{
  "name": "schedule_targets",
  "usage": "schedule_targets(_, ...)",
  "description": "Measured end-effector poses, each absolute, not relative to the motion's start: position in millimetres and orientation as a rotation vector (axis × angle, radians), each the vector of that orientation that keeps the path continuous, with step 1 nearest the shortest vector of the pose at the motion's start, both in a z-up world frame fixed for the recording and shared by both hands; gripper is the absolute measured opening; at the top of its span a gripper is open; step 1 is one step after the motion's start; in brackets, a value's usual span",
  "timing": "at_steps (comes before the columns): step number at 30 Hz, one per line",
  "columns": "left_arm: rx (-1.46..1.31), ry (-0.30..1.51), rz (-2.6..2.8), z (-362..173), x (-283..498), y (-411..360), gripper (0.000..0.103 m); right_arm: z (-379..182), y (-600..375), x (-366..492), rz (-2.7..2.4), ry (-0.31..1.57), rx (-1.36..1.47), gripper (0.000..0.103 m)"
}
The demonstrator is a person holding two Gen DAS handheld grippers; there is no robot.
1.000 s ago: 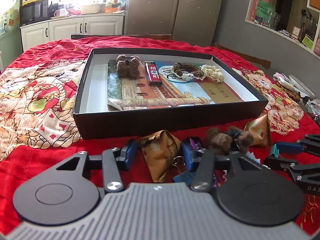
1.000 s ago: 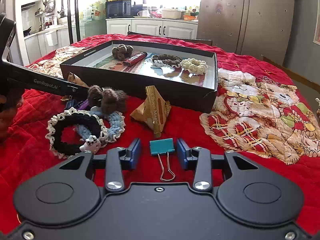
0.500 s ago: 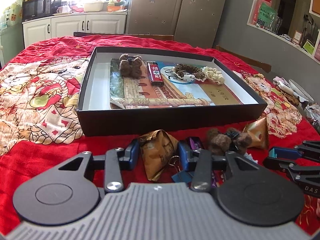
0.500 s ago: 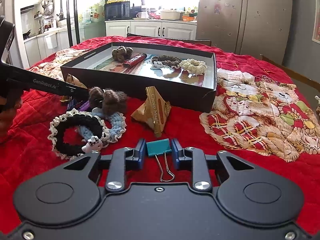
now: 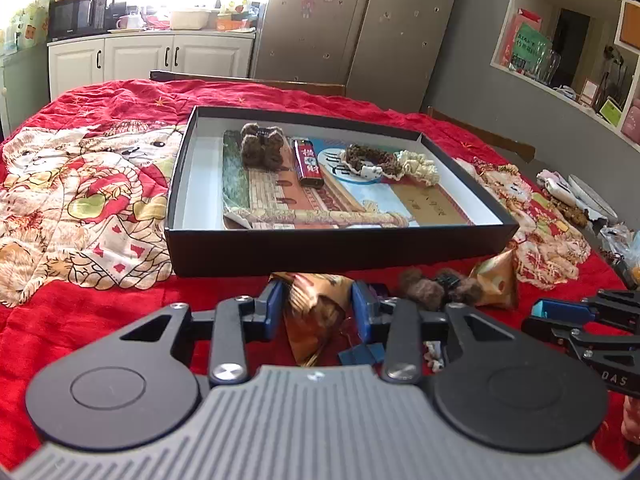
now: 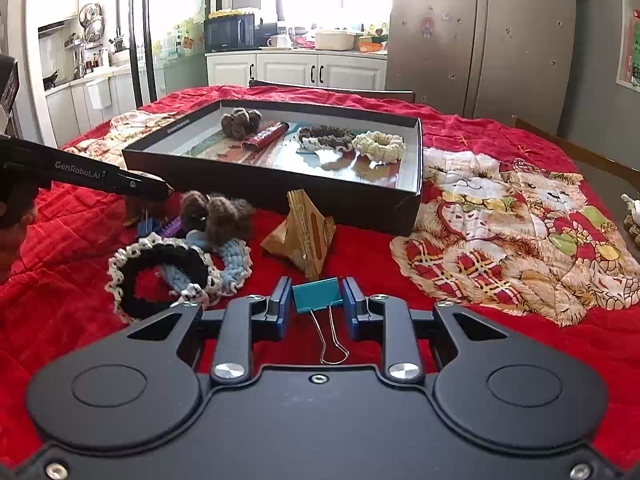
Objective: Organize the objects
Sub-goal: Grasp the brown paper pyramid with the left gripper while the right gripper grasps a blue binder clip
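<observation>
A brown snack packet (image 5: 316, 312) lies on the red cloth in front of the black box (image 5: 340, 250). My left gripper (image 5: 319, 308) straddles it with its jaws closing, and both pads touch the packet's sides. In the right wrist view, my right gripper (image 6: 316, 304) is shut on a teal binder clip (image 6: 318, 299), whose wire handles point back toward the camera. The box (image 6: 248, 186) holds a brown fuzzy clip (image 5: 262, 146), a red lighter (image 5: 308, 158), a brown scrunchie (image 5: 368, 158) and a cream scrunchie (image 5: 418, 164).
Loose on the cloth are a second brown packet (image 6: 304, 232), a brown fuzzy hair clip (image 6: 216, 216), a black-and-white scrunchie (image 6: 160, 272) and a blue scrunchie (image 6: 236, 256). A blue binder clip (image 5: 360, 354) lies under my left gripper. Cupboards and a fridge stand beyond the table.
The left jaws have narrowed around the brown packet. The right jaws have closed onto the teal binder clip. Neither hand has shifted noticeably.
</observation>
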State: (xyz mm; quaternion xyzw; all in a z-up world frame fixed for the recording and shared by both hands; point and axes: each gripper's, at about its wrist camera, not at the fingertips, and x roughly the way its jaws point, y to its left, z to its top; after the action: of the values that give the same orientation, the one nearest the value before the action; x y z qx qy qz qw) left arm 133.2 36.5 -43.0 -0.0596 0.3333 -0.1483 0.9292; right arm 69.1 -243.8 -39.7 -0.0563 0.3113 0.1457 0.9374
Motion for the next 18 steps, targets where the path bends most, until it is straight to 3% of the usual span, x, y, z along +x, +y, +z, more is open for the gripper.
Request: schedule_targets(18,-0.114,0.654,-0.315,-33,122,39,0.035,-15,-237,62,0.319,0.582,-0.137,0.025)
